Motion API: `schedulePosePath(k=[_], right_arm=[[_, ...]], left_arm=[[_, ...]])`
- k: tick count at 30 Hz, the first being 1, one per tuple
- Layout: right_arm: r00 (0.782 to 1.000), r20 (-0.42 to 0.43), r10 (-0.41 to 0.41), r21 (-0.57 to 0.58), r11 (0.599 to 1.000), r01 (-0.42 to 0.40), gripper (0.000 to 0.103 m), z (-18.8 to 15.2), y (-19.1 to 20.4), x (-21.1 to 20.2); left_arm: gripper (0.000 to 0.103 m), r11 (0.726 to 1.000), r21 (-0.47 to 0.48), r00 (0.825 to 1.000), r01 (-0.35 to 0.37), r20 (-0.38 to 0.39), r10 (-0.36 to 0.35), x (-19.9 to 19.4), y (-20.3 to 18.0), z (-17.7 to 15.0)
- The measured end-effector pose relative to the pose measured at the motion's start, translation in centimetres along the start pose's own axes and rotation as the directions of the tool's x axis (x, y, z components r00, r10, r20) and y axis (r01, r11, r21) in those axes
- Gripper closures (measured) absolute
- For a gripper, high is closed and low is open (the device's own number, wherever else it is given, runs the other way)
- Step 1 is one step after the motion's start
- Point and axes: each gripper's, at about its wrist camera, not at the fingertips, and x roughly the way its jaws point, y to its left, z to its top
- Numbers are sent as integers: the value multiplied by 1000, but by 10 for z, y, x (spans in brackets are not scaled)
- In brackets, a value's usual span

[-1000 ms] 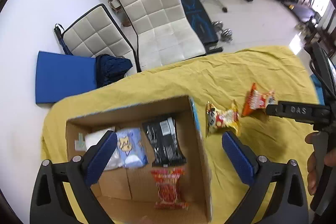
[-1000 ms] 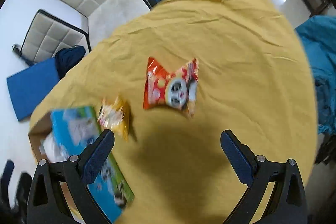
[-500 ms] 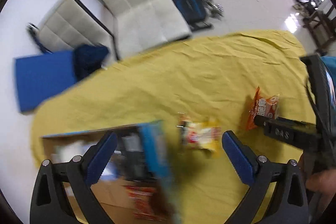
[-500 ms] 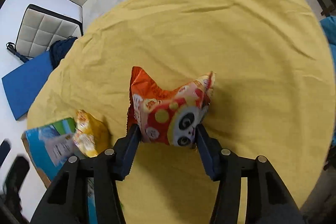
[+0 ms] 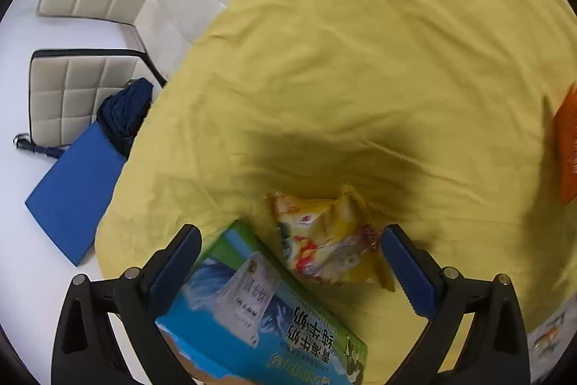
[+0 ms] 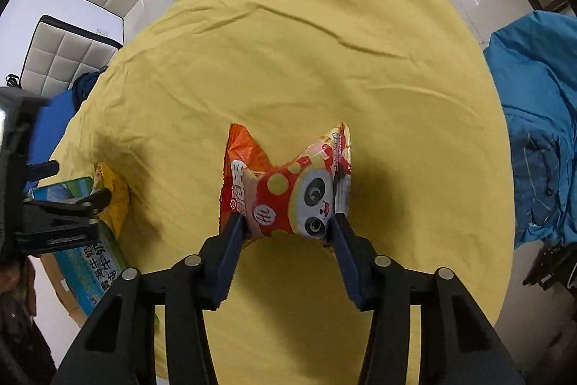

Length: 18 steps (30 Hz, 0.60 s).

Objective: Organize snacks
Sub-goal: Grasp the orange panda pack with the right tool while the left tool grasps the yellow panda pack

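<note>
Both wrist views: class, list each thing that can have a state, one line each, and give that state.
Right claw: shut on the panda snack bag.
Left claw: open, over the yellow snack bag.
Yellow snack bag: lying on the yellow cloth, beside the box.

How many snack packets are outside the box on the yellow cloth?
2: the red panda-print packet clamped in the right gripper; the yellow packet beside the blue cardboard box. The box's contents are hidden.
</note>
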Motion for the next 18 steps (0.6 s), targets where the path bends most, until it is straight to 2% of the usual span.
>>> schedulePosePath(k=[4, 6, 7, 8, 9, 14, 16, 18], right_arm=[[1000, -7, -3, -5, 1000, 3, 53, -2, 2, 6], [1000, -10, -7, -9, 1000, 7, 54, -4, 8, 10], [1000, -12, -9, -11, 1000, 9, 54, -5, 8, 10], [1000, -13, -9, -14, 1000, 9, 54, -5, 8, 11], [1000, -13, -10, -17, 1000, 10, 54, -5, 11, 12], [1000, -19, -13, -23, 1000, 12, 55, -7, 6, 11], [1000, -23, -12, -32, 999, 11, 55, -11, 5, 11], [1000, -28, -13, -37, 999, 12, 56, -13, 4, 12]], left_arm=[[1, 999, 7, 996, 51, -78, -50, 17, -11, 2], [13, 997, -6, 992, 75, -99, -75, 24, -15, 2], [25, 996, -20, 990, 90, -104, -92, 26, -15, 1], [32, 994, -34, 988, 106, -110, -109, 28, -15, 0], [33, 991, -50, 985, 124, -115, -129, 30, -16, -1], [38, 984, -88, 986, 152, -53, -157, 22, -24, -15], [39, 968, -120, 974, 223, -18, -226, 15, -30, -24], [44, 942, -126, 950, 310, 3, -312, 8, -40, -31]])
